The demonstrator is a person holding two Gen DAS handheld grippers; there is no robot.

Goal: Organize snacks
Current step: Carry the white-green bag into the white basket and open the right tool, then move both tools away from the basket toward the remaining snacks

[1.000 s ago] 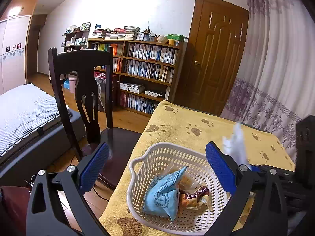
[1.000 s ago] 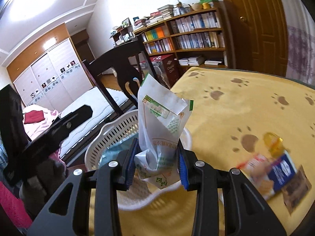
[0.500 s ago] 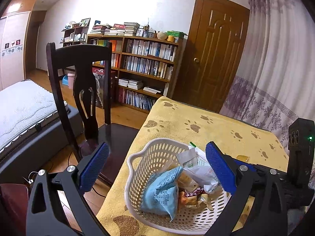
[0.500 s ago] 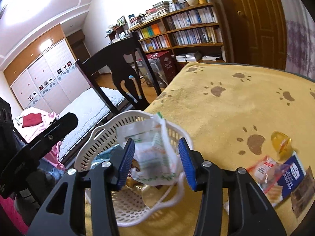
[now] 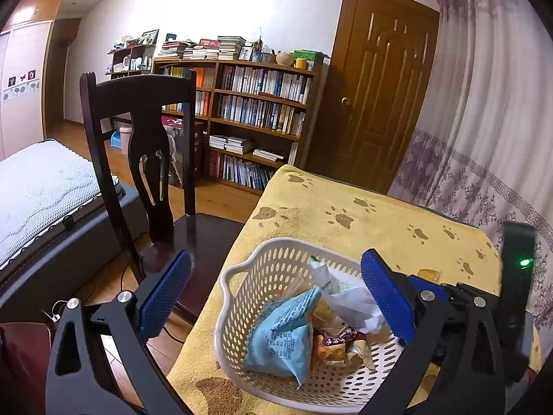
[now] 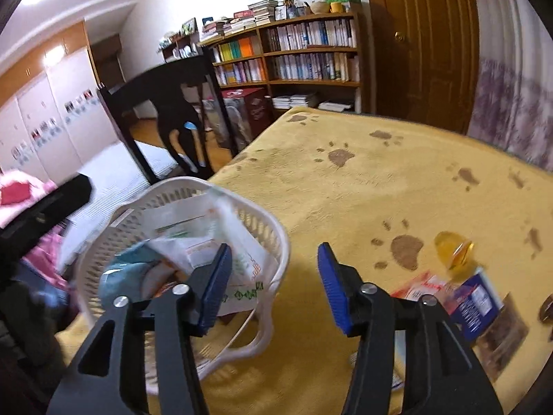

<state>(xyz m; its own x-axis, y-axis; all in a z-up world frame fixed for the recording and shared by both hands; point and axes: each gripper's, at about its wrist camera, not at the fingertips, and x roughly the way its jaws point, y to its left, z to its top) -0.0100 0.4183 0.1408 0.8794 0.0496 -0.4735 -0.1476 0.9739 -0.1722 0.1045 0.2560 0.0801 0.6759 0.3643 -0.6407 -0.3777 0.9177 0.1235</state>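
Beside the basket, both claws gape, released; snacks lie right.

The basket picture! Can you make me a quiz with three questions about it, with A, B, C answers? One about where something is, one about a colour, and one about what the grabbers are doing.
1. Where is the white snack bag?
A. On the chair
B. In the basket
C. On the bookshelf

2. What colour is the basket?
A. White
B. Red
C. Black

3. What is the right gripper doing?
A. Squeezing the white bag
B. Open, holding nothing
C. Holding a book

Answers:
1. B, the white bag lies inside the basket beside the light blue packet.
2. A, its holed plastic wall is white against the yellow paw-print cloth.
3. B, its blue pads stand apart with only cloth between them. The left gripper is open too.
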